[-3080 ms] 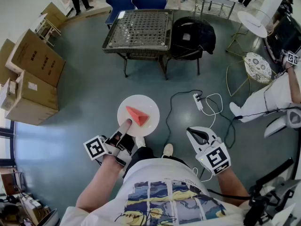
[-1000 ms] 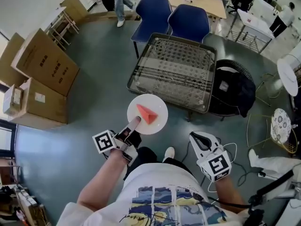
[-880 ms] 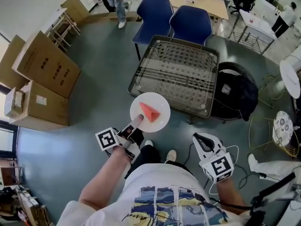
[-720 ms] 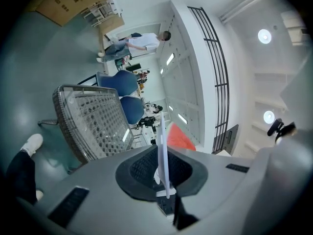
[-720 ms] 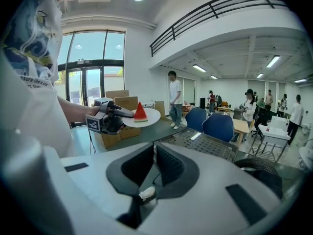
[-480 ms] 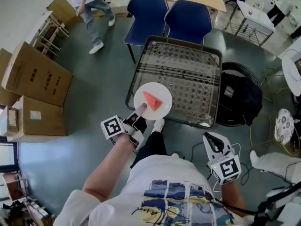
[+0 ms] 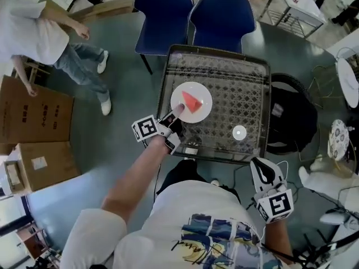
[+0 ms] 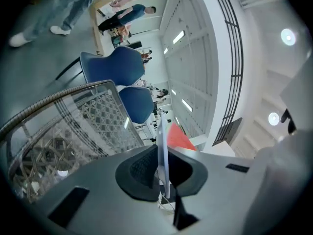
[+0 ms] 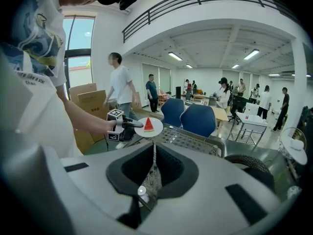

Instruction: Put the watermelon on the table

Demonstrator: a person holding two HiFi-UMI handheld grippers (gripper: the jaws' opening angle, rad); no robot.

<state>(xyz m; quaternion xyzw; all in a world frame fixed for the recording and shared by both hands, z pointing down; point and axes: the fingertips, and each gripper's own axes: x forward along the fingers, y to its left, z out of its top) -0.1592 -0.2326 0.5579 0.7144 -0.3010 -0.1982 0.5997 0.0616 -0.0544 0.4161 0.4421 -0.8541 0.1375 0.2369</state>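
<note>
1. While it lies near the middle of a round white plate [image 7: 202, 92], the watermelon [image 7: 192, 102], a red wedge, is over the near left part of the desk [image 7: 241, 88].
2. That desk has a clear top over a woven lattice and a dark metal rim. Whether the plate rests on the top or is held just above it cannot be told.
3. Coming from the near side, the left gripper [image 7: 175, 113] is clamped on the plate's rim. In the left gripper view the plate stands edge-on between the two dark pads, which press it from both sides, with the red wedge showing past them.
4. Low at the right, off the desk's near right corner, the right gripper [image 7: 262, 170] has its jaws closed together with nothing between them. Its view looks across the desk at the plate and the other gripper.
5. Two blue chairs [image 7: 162, 4] stand side by side at the desk's far edge, and a black round seat [image 7: 291, 116] stands just right of the desk.
6. On the grey floor [image 7: 123, 111] well to the left, a person in a white top and jeans [image 7: 50, 43] stands near brown cardboard boxes [image 7: 33, 116].
</note>
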